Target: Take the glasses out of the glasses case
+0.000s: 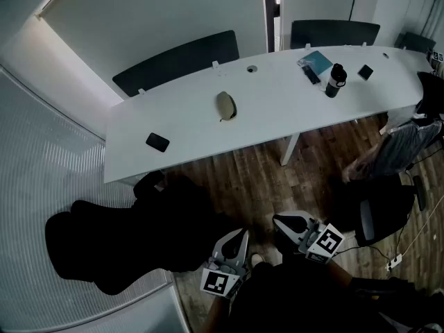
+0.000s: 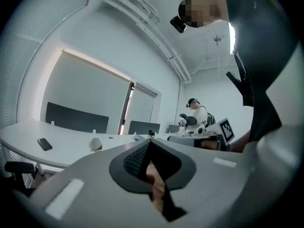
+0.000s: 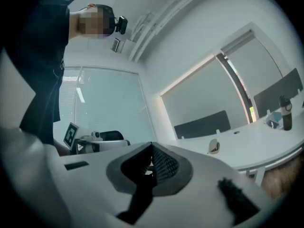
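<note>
A beige glasses case (image 1: 225, 106) lies shut on the long white table (image 1: 277, 109), near its middle. It shows small and far off in the left gripper view (image 2: 96, 144) and the right gripper view (image 3: 214, 147). My left gripper (image 1: 234, 247) and right gripper (image 1: 290, 225) hang close to my body at the bottom of the head view, well short of the table. Both are shut with nothing between the jaws. In each gripper view the other gripper's marker cube shows beside it.
On the table lie a black phone (image 1: 157, 142) at the left end, and a black bottle (image 1: 335, 80), a teal notebook (image 1: 317, 63) and a small dark item (image 1: 365, 72) at the right. Dark chairs (image 1: 173, 61) stand behind the table; black chairs (image 1: 132, 234) stand near me. Another person (image 2: 198, 115) stands far off.
</note>
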A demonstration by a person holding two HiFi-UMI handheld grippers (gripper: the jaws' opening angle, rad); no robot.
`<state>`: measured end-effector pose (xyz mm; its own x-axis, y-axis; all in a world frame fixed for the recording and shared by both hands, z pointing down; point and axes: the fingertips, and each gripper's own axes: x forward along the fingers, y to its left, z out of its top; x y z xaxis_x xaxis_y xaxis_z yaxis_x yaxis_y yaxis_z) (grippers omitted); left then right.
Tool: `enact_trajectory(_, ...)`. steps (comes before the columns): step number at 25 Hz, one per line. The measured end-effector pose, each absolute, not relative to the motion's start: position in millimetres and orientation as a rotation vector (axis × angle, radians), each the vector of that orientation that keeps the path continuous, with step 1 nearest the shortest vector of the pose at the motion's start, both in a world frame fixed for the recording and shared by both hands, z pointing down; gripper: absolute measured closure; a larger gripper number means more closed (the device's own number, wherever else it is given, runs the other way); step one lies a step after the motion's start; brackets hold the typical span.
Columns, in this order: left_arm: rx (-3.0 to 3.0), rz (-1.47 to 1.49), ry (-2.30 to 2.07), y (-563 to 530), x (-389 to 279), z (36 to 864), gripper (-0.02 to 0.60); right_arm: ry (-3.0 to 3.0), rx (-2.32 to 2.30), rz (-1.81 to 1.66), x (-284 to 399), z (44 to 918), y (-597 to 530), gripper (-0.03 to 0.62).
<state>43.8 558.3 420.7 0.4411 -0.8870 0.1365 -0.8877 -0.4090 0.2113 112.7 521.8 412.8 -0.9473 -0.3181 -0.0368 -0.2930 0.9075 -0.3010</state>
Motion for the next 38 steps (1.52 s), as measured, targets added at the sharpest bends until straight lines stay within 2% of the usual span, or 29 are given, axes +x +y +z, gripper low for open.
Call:
enact_trajectory(9, 2.429, -0.041, -1.622, 462, 81, 408, 0.575, 2.989, -0.510, -0.434, 158, 416, 431, 0.586)
enact_trajectory(17, 2.316, 0.043, -1.656, 428, 88, 419, 0.575, 2.979, -0.473, -0.477, 165, 422, 383, 0.586)
enact_trajectory(27, 2.314, 0.009, -1.612, 378, 65, 430, 0.575, 3.020, -0.484, -0.498, 139, 432, 342, 0.586)
enact_trajectory(38, 2.437, -0.049, -1.509, 298, 12, 428, 0.575, 3.048, -0.598, -0.408, 90, 421, 273, 0.585)
